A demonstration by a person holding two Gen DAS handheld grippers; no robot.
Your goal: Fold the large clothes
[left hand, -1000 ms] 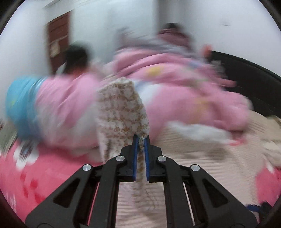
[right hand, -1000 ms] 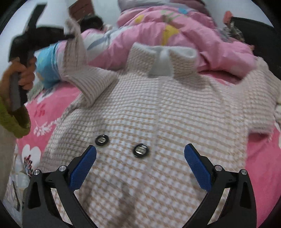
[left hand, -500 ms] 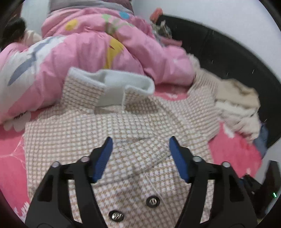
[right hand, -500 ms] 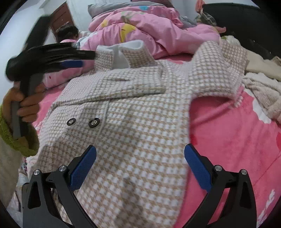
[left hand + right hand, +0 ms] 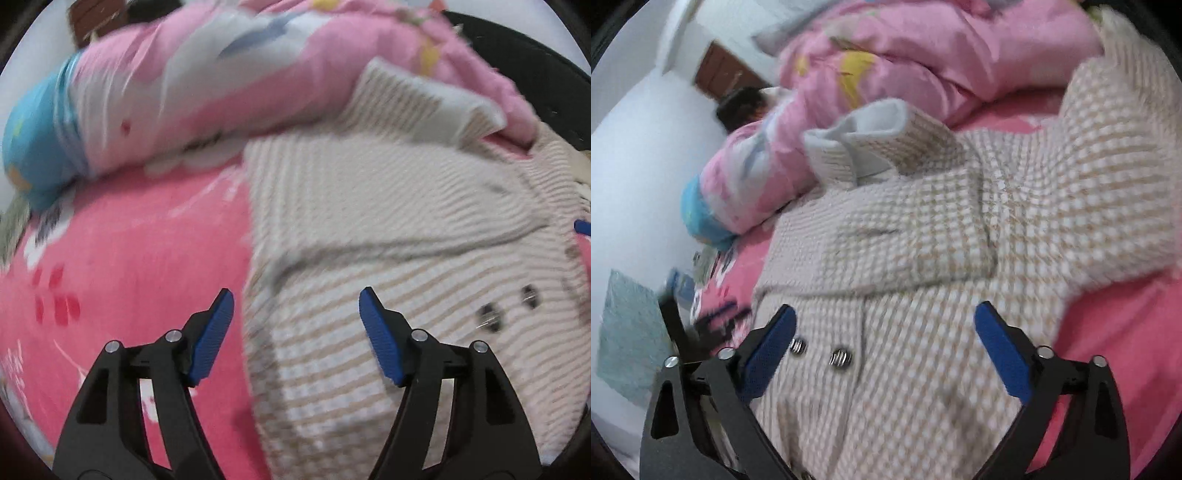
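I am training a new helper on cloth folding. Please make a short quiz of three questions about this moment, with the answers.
1. True or false: the left gripper is shut on the checked coat.
2. What lies behind the coat's collar? A) pink quilt B) wooden chair C) laptop
3. Fill in: one sleeve lies folded across the coat's ____.

Key
1. False; both it and the right gripper are open and empty.
2. A, the pink quilt.
3. Front, above the two buttons.

Beige-and-white checked coat (image 5: 923, 295) lies front-up on the bed. One sleeve folded across chest. Collar upturned, two dark buttons showing.
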